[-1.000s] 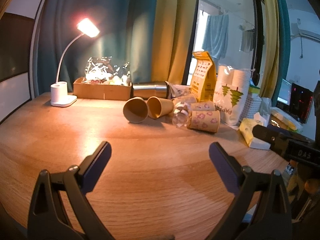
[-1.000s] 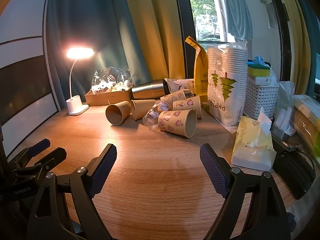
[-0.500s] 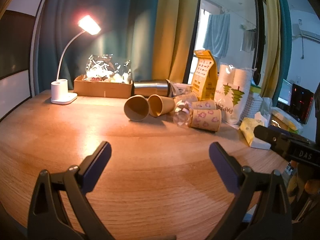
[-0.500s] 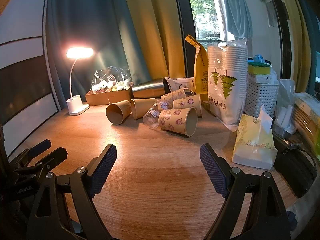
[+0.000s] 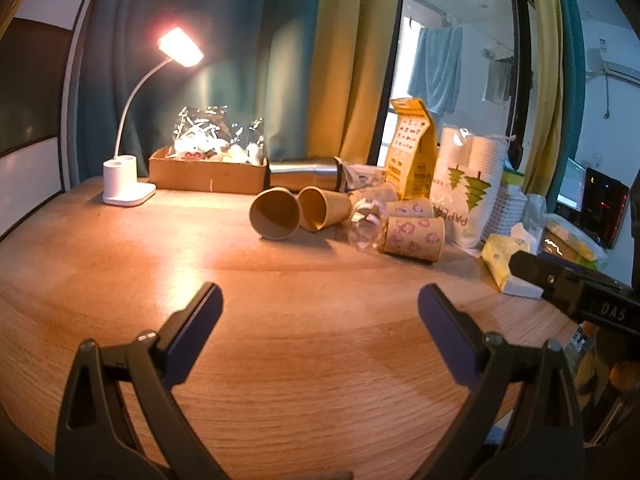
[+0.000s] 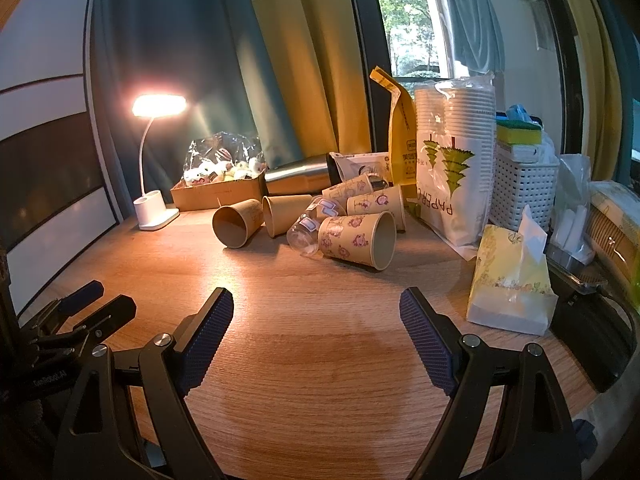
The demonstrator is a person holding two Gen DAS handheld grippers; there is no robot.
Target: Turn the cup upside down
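Paper cups (image 6: 357, 241) on their sides (visibly hollow), cardboard box (image 5: 208, 175) holding wrapped trinkets

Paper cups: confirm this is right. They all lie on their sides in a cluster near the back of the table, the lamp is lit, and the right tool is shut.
One error: the right tool is open, fingers wide apart, as the right wrist view shows. The paper cups do lie on their sides, and the lamp is lit.
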